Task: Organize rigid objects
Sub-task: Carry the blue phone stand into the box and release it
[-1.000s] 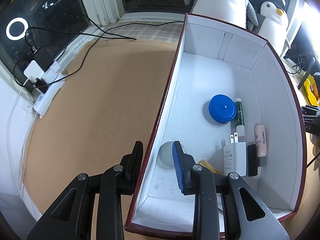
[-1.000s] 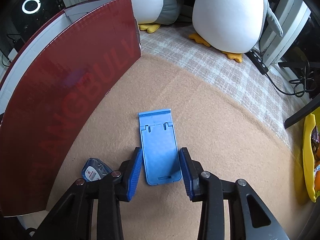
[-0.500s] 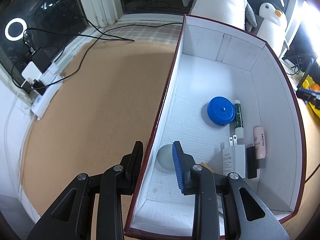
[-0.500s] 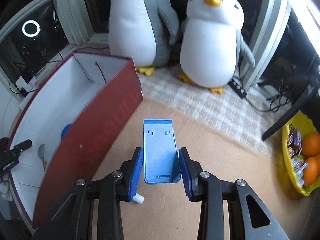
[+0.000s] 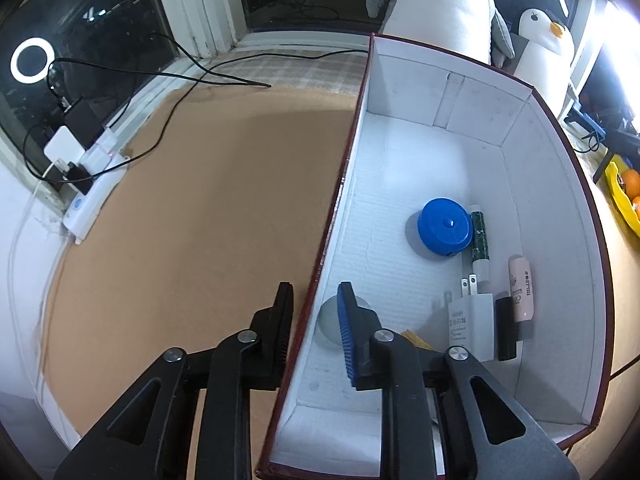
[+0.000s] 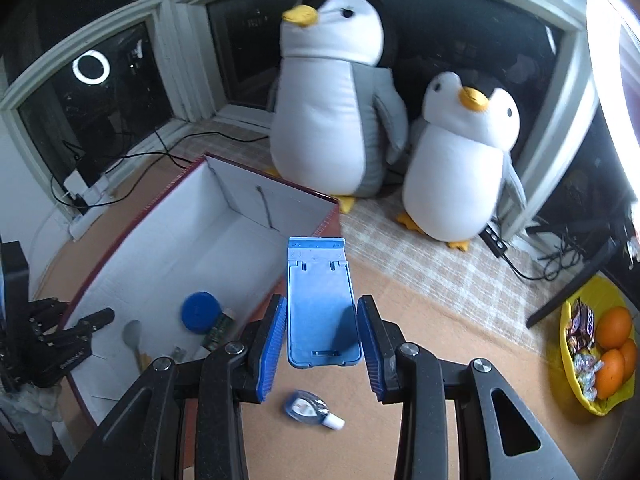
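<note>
A dark red box (image 6: pixel 256 184) with a white inside sits on the tan mat, holding a blue round cap (image 5: pixel 444 226), a white charger (image 5: pixel 470 326) and small tubes. At its nine o'clock wall, the left gripper (image 5: pixel 314 312) straddles the rim, its jaws just having narrowed onto the wall. The right gripper (image 6: pixel 322 330) clamps a blue phone stand (image 6: pixel 320 300) in the air just past the box's three o'clock wall.

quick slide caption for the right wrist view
Right gripper holds a blue phone stand lifted beside the open red box.
</note>
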`<state>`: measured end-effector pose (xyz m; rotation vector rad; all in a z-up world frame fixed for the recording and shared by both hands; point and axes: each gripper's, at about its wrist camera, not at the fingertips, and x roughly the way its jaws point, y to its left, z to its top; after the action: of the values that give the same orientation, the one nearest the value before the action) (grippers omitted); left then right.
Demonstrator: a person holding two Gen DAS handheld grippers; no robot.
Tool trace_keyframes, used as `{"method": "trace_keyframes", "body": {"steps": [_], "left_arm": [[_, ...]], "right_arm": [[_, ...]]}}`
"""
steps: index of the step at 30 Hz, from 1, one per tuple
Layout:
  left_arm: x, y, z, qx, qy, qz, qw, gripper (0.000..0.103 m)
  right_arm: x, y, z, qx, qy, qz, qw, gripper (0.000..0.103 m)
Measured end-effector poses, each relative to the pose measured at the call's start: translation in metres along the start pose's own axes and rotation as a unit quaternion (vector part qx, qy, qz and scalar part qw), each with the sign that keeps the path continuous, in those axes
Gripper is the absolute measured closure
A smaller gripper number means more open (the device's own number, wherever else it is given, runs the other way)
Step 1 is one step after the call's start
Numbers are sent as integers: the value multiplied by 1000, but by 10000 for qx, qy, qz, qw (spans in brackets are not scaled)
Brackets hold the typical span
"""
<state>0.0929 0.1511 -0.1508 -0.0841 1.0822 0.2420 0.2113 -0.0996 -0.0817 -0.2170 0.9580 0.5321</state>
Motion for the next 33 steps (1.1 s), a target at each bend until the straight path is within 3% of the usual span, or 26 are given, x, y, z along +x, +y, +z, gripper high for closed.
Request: {"method": "trace_keyframes", "body": {"steps": [13,21,33], "left_arm": [[1,4,-1,12,-72,21,10000,93],[0,4,-2,15,-99,7,9999,93],[0,3,-2,16,-102,10,9999,93]], "right_arm": [[49,61,26,-647,311,14,9974,70],[77,66,30,-687,598,-105,9958,70],[89,74,31,-727,678,-103,9950,69]]}}
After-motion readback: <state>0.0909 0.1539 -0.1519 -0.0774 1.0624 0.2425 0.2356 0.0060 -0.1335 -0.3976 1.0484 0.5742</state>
